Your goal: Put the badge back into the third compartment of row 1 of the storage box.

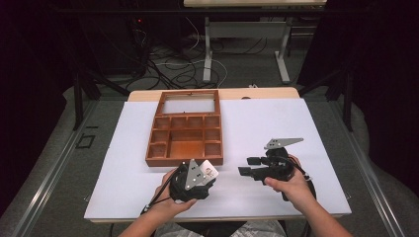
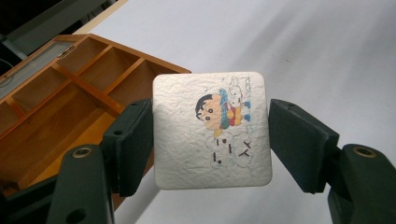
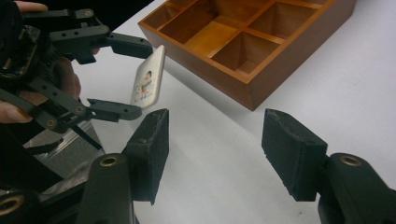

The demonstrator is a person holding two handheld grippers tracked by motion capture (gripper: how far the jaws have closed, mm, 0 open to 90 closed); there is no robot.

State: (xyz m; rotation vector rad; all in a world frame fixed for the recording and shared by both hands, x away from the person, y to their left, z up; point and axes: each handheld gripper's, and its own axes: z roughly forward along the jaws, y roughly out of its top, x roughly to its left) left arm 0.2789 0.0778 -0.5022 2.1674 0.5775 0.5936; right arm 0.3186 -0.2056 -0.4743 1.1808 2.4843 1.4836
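A white square coaster [image 2: 212, 130] with a cartoon figure printed on it is clamped by its two side edges in my left gripper [image 2: 210, 145], which is shut on it. In the high view this gripper [image 1: 203, 170] hovers at the front right corner of the wooden compartment box [image 1: 184, 160], with the coaster [image 1: 210, 171] at its tip. My right gripper [image 3: 215, 149] stands open over the white mat with nothing between its pads. It sits to the right of the left one in the high view [image 1: 246, 166], jaws pointing left toward the coaster [image 3: 148, 79].
The brown box [image 3: 252, 88] has several open compartments and a hinged glass lid [image 1: 190, 104] laid back behind it. A white mat [image 1: 276, 123] covers the tabletop. Cables and table legs lie on the floor beyond the far edge.
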